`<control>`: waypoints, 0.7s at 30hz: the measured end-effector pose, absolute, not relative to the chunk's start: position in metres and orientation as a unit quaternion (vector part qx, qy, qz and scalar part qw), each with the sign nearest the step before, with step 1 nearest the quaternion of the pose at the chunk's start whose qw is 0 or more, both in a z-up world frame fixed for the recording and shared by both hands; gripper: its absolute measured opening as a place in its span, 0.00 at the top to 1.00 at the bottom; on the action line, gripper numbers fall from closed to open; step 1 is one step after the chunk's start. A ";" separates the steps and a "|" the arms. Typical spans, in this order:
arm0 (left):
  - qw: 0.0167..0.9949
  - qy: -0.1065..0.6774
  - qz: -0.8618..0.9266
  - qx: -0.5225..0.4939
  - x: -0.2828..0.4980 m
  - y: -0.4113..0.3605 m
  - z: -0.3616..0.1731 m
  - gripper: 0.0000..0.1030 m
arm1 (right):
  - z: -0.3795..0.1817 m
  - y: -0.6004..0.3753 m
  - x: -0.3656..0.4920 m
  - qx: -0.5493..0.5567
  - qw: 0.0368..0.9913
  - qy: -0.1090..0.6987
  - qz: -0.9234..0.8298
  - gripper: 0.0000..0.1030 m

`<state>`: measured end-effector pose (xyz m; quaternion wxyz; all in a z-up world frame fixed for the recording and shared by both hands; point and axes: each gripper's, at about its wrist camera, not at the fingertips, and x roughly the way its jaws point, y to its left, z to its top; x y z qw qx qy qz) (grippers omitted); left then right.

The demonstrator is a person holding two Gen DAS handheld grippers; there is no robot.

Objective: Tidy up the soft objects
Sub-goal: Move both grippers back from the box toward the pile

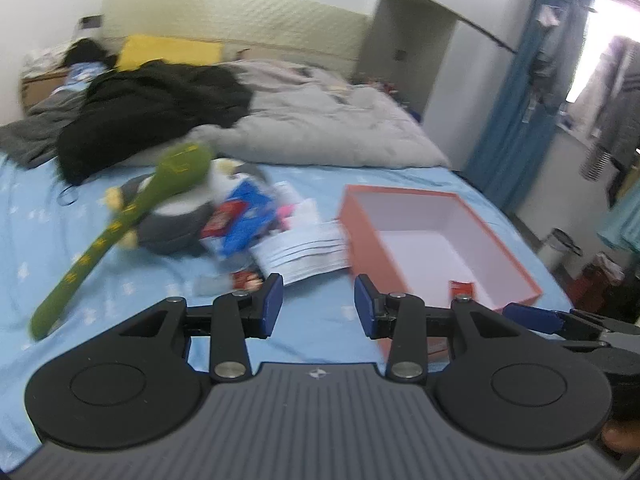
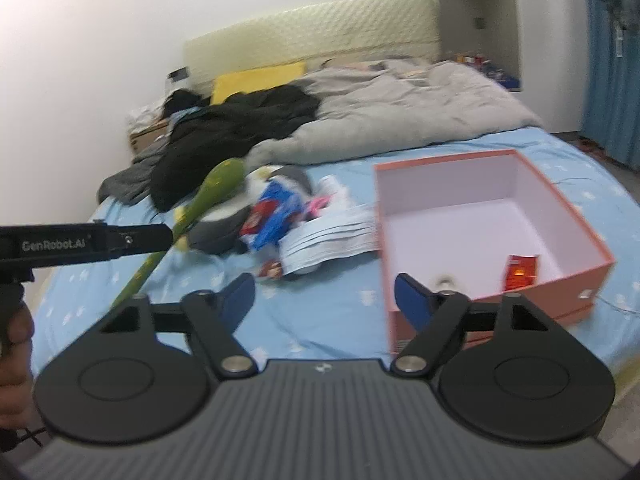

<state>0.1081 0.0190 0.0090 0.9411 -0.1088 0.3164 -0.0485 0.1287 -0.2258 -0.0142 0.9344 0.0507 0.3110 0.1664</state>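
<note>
Soft toys sit in a heap mid-bed on the blue sheet (image 1: 100,280), just left of the orange box (image 1: 516,272). We see a grey-white plush (image 1: 176,216) w/ yellow feet, a long green plush stick (image 1: 120,224) lying across it, a blue-red packet (image 1: 240,216) leaning on its right side, and a stack of white sheets (image 1: 308,248) touching the box's left wall. The box is open and nearly bare inside; one small red packet (image 2: 520,272) stands in its near corner.

Our left gripper (image 1: 318,306) hangs over bare sheet near the pile, jaws partway apart, nothing btwn them. Our right gripper (image 2: 324,296) is over the box's near-left corner, jaws spread wide and empty.

Handling, as we judge it: the plush should be light and squashy, so pads will sink in and it won't slip much; we'd pinch the round body or a foot, not the fur tips. The green stick looks floppy along its length; a grip near the fat head or mid-shaft should keep the tail from dragging on the pile. It rests on top of the grey plush, so prob. it comes off first. The packet is likely crinkly and slick: take an edge seam. Paper sheets may fan out if bumped, so we'd keep clear of them on approach.
</note>
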 end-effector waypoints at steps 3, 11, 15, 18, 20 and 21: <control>0.941 0.319 -0.019 -0.110 0.109 0.038 -0.001 0.56 | -0.024 -0.207 0.140 0.047 0.927 0.324 0.182 0.23; 0.935 0.335 0.026 -0.115 0.125 0.076 -0.027 0.53 | -0.040 -0.173 0.163 0.039 0.908 0.368 0.197 0.23; 0.932 0.340 0.038 -0.123 0.147 0.089 -0.046 0.53 | -0.034 -0.156 0.173 -0.025 0.911 0.371 0.178 0.23; 0.928 0.348 0.044 -0.124 0.164 0.096 -0.066 0.53 | -0.031 -0.151 0.182 -0.052 0.907 0.383 0.166 0.23; 0.926 0.354 0.048 -0.123 0.176 0.100 -0.081 0.53 | -0.033 -0.147 0.191 -0.061 0.900 0.400 0.160 0.23; 0.924 0.358 0.051 -0.124 0.181 0.102 -0.088 0.53 | -0.034 -0.145 0.195 -0.067 0.897 0.409 0.156 0.23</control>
